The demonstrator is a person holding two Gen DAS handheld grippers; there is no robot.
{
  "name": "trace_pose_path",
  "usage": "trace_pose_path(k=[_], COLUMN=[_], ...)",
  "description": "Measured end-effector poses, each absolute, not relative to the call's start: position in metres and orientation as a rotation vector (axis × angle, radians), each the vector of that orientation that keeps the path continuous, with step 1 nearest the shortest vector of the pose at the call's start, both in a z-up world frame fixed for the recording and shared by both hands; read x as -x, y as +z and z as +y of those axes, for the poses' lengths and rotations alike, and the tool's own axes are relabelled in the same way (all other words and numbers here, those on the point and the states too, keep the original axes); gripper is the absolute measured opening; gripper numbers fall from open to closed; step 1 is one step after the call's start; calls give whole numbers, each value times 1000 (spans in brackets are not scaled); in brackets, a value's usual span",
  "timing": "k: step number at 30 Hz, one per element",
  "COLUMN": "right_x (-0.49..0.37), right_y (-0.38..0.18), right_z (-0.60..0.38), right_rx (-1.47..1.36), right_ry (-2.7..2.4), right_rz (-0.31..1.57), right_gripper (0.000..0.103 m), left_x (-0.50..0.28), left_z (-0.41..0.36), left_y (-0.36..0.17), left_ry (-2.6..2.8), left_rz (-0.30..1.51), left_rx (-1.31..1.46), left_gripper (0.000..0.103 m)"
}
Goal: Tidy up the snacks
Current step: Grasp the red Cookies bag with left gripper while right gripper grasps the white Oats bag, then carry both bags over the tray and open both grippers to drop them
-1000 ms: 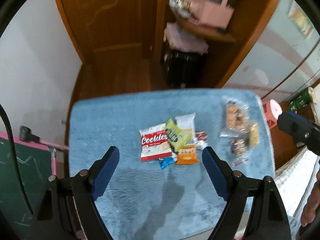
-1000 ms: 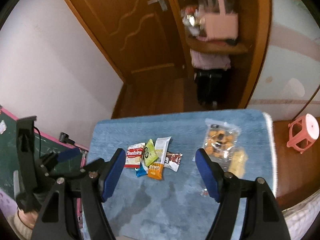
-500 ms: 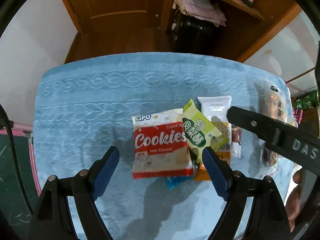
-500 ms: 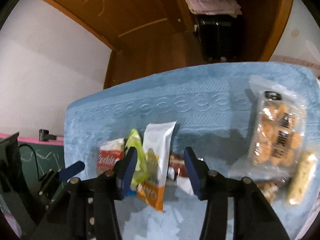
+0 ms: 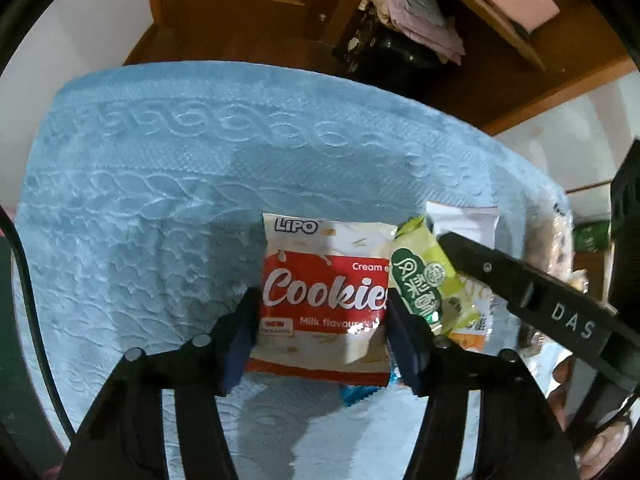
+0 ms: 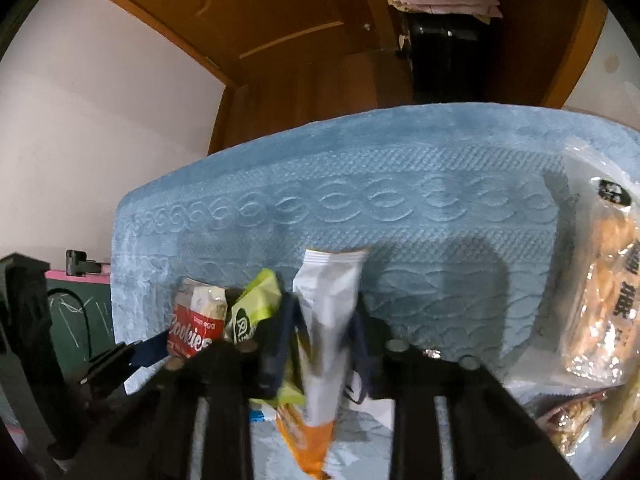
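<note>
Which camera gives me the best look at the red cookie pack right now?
The left wrist view: the cookie pack lies face-up between the left gripper fingers, label readable, its right edge under a green packet. The right wrist view shows only a small slice of it, far left.

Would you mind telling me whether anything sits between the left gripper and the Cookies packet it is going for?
Nothing does: the left gripper, whose jaws have just been closing, has the Cookies packet between its pads. The green packet only overlaps the packet's right edge.
</note>
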State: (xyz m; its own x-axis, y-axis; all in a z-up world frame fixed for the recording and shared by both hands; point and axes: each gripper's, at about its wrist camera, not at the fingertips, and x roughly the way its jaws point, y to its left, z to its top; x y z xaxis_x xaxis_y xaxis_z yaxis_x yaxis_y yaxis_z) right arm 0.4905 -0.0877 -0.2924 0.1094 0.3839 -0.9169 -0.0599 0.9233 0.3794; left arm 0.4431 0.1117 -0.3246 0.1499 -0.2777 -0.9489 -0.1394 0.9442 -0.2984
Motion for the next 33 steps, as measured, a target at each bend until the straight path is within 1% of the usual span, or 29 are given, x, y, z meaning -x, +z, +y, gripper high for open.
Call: trace_pose_path(k=[1, 3, 9, 14, 17, 23, 27, 33], right_x=[-489, -484, -464, -436, -413, -337, -263, -170], right_y=[-290, -283, -252, -210, -180, -107, -61, -30], right_z=[-87, -87, -96, -118, -132, -170, -198, -233], right_rx=[-266, -260, -268, -321, -324, -350, -358, -350], right_ry=[334, 330, 342, 375, 381, 415, 429, 428], right_rz=[1421, 1406, 1351, 1295, 1248, 1118, 1013, 927], right_gripper=[20, 19, 18, 18, 18, 18, 18, 18], left_x=[-440, -431, -411, -382, -351, -272, -207, -134], left_z=[112, 114, 110, 107, 101, 80, 63, 39], left_y=[-323, -317, -282, -230, -191, -119, -81, -58], left_ry=[-112, -105, -105, -126, -161, -219, -238, -245], left_rz=[1416, 1402, 1340, 1284, 1247, 1179, 1131, 1118], left_rx=[353, 334, 311, 296, 273, 229, 201, 231], left_gripper=[47, 47, 47, 47, 47, 47, 47, 47])
